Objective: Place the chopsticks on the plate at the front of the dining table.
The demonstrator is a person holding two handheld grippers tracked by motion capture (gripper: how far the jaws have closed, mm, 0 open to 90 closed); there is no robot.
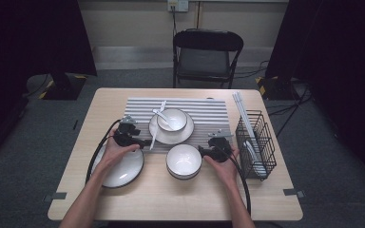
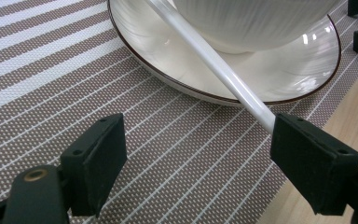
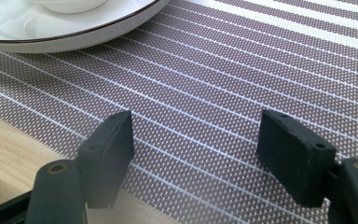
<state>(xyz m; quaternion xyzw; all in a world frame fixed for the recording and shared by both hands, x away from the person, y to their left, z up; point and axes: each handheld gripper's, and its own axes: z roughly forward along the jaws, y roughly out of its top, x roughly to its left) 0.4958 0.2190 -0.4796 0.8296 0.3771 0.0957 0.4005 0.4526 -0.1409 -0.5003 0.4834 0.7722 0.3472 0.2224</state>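
A white plate point(image 1: 187, 133) with a dark rim sits on the striped placemat point(image 1: 209, 114) and carries a white bowl point(image 1: 177, 115) with a spoon point(image 1: 163, 116) in it. A white chopstick point(image 1: 154, 135) leans across the plate's left edge. My left gripper point(image 1: 144, 142) stands open at the chopstick's near end. In the left gripper view the chopstick point(image 2: 214, 60) runs down from the plate point(image 2: 279, 79) and ends against the right-hand jaw of the left gripper point(image 2: 198, 140); the other jaw is well clear of it. My right gripper point(image 1: 202, 151) point(image 3: 196, 135) is open over bare placemat point(image 3: 223, 70).
A stack of white bowls point(image 1: 184, 160) sits between the hands at the mat's near edge. A large white plate point(image 1: 123, 172) lies under the left hand. A black wire rack point(image 1: 256, 142) with dishes and long white sticks stands at the right. A folding chair point(image 1: 206, 57) stands behind the table.
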